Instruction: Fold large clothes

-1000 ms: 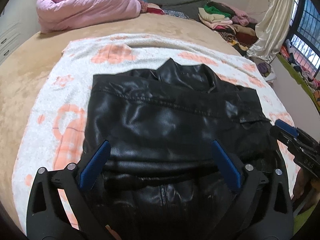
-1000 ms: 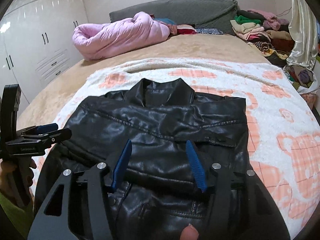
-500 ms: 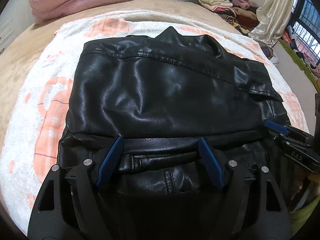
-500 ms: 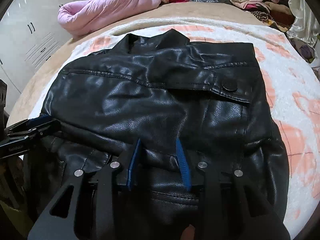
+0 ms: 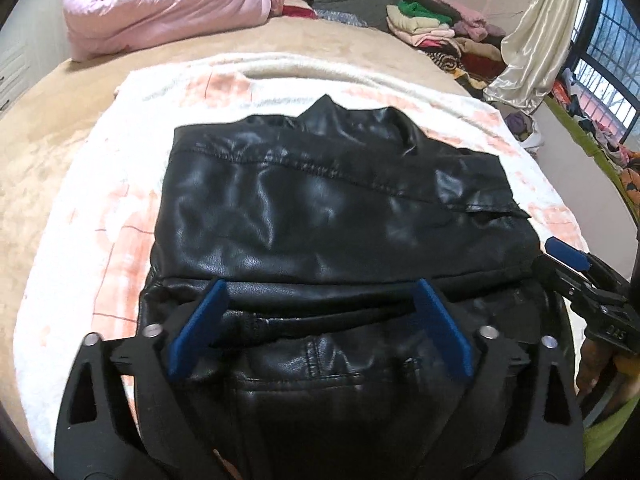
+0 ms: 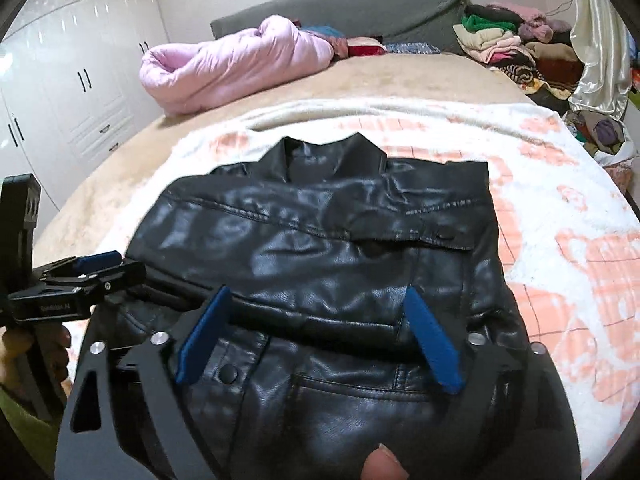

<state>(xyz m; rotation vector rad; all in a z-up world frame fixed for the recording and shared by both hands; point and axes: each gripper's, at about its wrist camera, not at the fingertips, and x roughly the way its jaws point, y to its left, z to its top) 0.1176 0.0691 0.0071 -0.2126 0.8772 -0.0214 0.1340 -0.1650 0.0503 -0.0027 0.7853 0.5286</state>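
Observation:
A black leather jacket (image 5: pixel 328 208) lies folded on a white and orange blanket (image 5: pixel 100 208) on the bed, collar at the far side; it also shows in the right wrist view (image 6: pixel 320 248). My left gripper (image 5: pixel 320 292) is open, its blue fingers spread just above the jacket's near folded edge. My right gripper (image 6: pixel 318 296) is open too, over the same near edge further right. Each gripper shows in the other's view: the right one (image 5: pixel 568 258) at the jacket's right side, the left one (image 6: pixel 100 264) at its left side.
A pink duvet (image 6: pixel 240 68) lies at the head of the bed by a grey headboard (image 6: pixel 360 8). A heap of clothes (image 6: pixel 504 44) and a curtain (image 5: pixel 536 40) stand at the far right. White wardrobes (image 6: pixel 80 80) line the left wall.
Both grippers dipped close to the jacket's near edge, the right one narrowing, then pulled back up and opened wide. The jacket lies much as before.

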